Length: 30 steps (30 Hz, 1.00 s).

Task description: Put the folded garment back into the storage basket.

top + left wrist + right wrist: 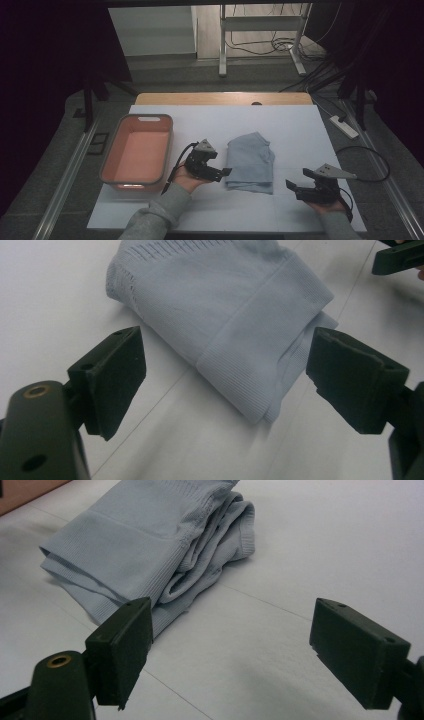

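Soft knit folded garment (250, 161) looks light and floppy; I'd pinch its thick folded edge. Left tongs (226, 171) and right tongs (289, 184) both gape, empty.

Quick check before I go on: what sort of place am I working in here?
Probably a lab or recording setup, not a home: a white work table framed by dark curtains, loose cables on the floor behind, a power strip, and a handheld gripper in each hand.
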Tool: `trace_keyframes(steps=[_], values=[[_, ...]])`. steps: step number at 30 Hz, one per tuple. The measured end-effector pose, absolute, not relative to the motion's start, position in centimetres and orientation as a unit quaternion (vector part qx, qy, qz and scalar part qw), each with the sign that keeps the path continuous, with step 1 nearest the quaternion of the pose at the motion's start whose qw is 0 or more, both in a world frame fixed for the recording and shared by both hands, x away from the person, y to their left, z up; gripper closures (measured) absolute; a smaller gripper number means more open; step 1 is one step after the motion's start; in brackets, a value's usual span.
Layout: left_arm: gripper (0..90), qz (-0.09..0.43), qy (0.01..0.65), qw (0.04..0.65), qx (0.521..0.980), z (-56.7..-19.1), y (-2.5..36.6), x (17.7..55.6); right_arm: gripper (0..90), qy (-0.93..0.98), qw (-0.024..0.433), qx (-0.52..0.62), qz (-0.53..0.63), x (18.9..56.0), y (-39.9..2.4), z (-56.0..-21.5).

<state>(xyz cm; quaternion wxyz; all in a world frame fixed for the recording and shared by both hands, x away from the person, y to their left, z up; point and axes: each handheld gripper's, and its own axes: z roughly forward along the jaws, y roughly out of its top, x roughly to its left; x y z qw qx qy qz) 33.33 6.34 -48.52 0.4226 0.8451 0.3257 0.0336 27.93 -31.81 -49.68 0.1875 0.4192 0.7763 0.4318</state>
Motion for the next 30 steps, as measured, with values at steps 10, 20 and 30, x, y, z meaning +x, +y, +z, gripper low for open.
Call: trace_keyframes(steps=[10,20,30], values=[[15.9,0.028,0.335,0.404,0.851,-49.2,4.8,34.8,18.2,0.776,0.186,0.418,0.434,27.8,-31.8,-49.7],[16.0,0.020,0.349,0.395,0.849,-49.4,4.3,36.8,18.1,0.778,0.183,0.419,0.431,27.9,-31.8,-49.8],[15.8,0.018,0.359,0.392,0.847,-49.1,3.8,38.4,18.1,0.777,0.181,0.420,0.432,27.9,-31.8,-49.8]])
